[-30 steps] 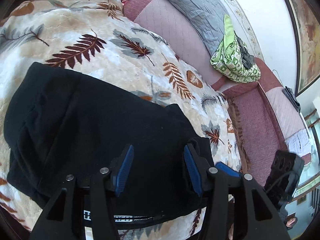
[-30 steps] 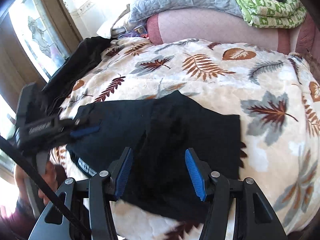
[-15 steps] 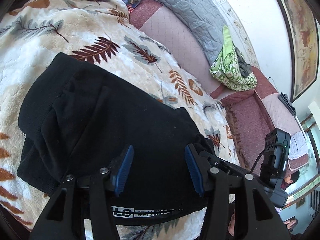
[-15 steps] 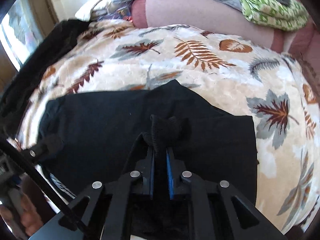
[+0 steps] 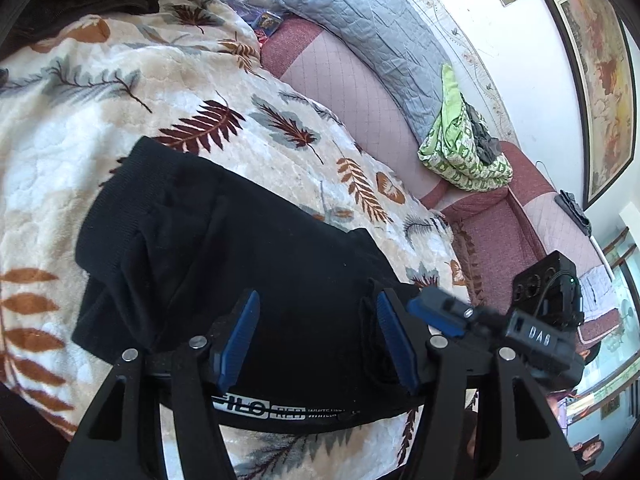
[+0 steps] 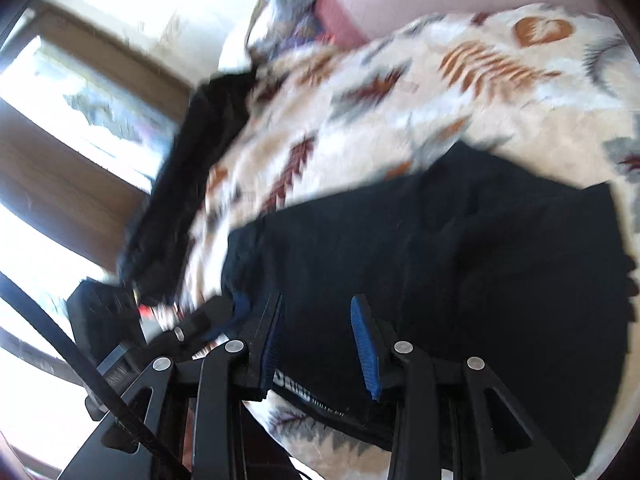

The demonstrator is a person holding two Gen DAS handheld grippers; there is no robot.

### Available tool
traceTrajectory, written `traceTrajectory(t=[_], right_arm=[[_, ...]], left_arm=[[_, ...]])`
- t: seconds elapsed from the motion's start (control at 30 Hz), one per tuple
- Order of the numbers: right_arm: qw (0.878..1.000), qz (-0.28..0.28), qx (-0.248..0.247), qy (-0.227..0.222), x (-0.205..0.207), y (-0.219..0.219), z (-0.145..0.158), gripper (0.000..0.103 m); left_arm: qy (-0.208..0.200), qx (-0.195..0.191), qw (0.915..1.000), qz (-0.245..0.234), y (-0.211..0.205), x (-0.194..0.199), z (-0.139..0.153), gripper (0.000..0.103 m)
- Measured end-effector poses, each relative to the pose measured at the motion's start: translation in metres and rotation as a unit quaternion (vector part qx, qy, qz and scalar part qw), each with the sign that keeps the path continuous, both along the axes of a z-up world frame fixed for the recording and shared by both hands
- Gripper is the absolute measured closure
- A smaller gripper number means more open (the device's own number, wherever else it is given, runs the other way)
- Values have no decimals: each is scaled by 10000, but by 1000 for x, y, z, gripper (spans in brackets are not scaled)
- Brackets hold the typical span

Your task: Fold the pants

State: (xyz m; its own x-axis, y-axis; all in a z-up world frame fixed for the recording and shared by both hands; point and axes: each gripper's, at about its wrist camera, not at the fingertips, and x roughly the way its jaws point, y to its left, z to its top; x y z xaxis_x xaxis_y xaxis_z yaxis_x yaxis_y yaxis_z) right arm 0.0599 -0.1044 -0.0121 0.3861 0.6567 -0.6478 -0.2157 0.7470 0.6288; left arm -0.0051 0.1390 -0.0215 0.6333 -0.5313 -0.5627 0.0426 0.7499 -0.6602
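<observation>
Black pants [image 5: 248, 264] lie folded on a leaf-print blanket [image 5: 80, 120], with the lettered waistband [image 5: 280, 410] at the near edge. My left gripper [image 5: 316, 340] is open and empty, its blue pads just above the waistband. My right gripper [image 6: 320, 340] is open and empty over the pants [image 6: 480, 264] near the waistband; its view is blurred by motion. The right gripper also shows in the left wrist view [image 5: 480, 320], beside the pants' right edge.
A pink sofa back [image 5: 352, 88] holds a grey quilt [image 5: 372, 40] and a green patterned bundle [image 5: 464, 156]. Another dark garment [image 6: 188, 184] lies along the blanket's far left edge by a window [image 6: 80, 92]. A framed picture [image 5: 596, 80] hangs on the wall.
My right gripper, shut on a pinch of the pants half a second ago, has let go, opened and swung left. My left gripper stayed open and shifted slightly.
</observation>
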Motion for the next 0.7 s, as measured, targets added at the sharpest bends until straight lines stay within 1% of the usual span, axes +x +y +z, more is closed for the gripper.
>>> traceTrajectory(t=[0.07,0.13,0.17,0.2,0.27,0.3,0.33,0.37,0.4,0.47,0.63,0.7], right_arm=[[9994,-327,-15,-75,-2,-17,5,65],[9987,-511,64,24,-5,-31,1,63],[9983,-536,131,170,-6,-36,-6,63],[9973,-555,239,409,-9,-39,-19,63],[9948,-486,445,780,-14,-38,-37,63],[9933,-434,543,924,-19,-35,-46,63],[9928,-365,607,968,-26,-30,-51,63],[9934,-283,607,936,-32,-27,-52,62],[9951,-180,507,832,-37,-21,-50,62],[9971,-61,337,681,-40,-15,-45,57],[9955,-32,620,711,-40,-25,-44,56],[9947,-82,759,695,-42,-37,-43,56]], left_arm=[[18,50,10000,-11,0,-2,2,42],[31,55,10000,-31,-1,-4,3,41],[53,68,10000,-38,-2,-5,3,41],[67,77,9999,-49,-3,-5,3,41],[70,85,9999,-91,-6,-7,4,41],[74,108,9999,-102,-7,-8,5,41],[81,126,9998,-111,-9,-8,6,41],[89,138,9998,-117,-11,-8,7,41],[103,157,9998,-122,-13,-8,7,40],[124,180,9997,-138,-15,-9,8,40],[159,359,9989,-243,-26,-14,13,39],[171,408,9985,-312,-31,-15,16,39]])
